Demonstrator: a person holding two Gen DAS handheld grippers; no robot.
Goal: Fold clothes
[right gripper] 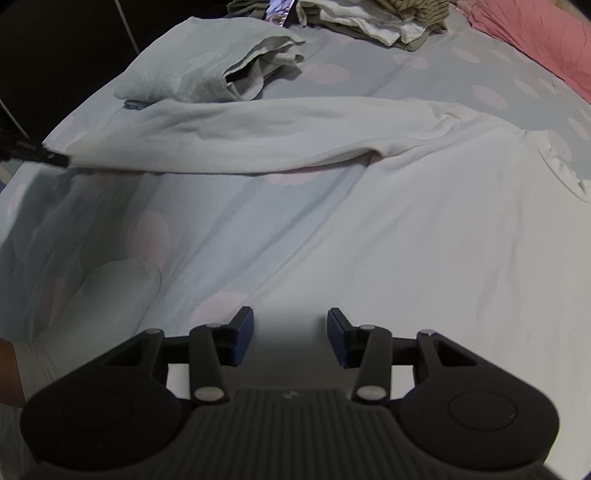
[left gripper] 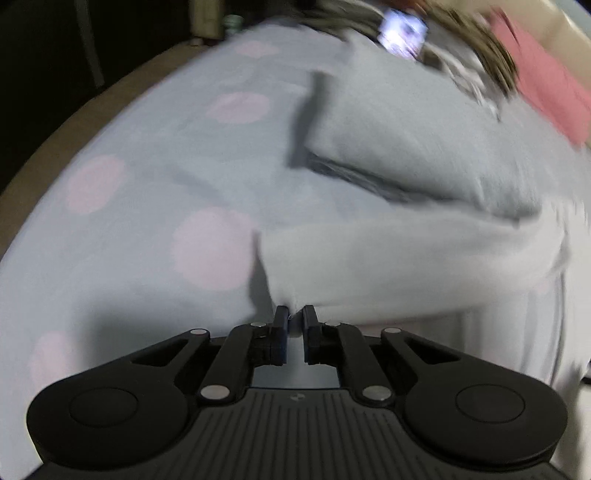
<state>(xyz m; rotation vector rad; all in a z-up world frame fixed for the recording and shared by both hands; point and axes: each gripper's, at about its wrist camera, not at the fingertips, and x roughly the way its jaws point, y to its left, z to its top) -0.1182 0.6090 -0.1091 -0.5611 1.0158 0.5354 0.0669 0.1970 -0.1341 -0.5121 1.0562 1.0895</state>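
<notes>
A white long-sleeved shirt (right gripper: 424, 240) lies spread on the bed, its sleeve (right gripper: 240, 140) stretched out to the left. In the left wrist view my left gripper (left gripper: 294, 314) is shut on the cuff end of that sleeve (left gripper: 406, 258), with the cloth's corner pinched between the fingertips. The same gripper shows as a dark blur at the sleeve's end (right gripper: 59, 159) in the right wrist view. My right gripper (right gripper: 290, 321) stands open just over the shirt's lower body, with nothing between its fingers.
The bed sheet (right gripper: 221, 221) is pale blue with pink dots. A folded grey garment (right gripper: 192, 62) lies just beyond the sleeve. Further back sit a pile of clothes (right gripper: 369, 18) and a pink blanket (right gripper: 535, 40). The bed's edge runs along the left, dark beyond it.
</notes>
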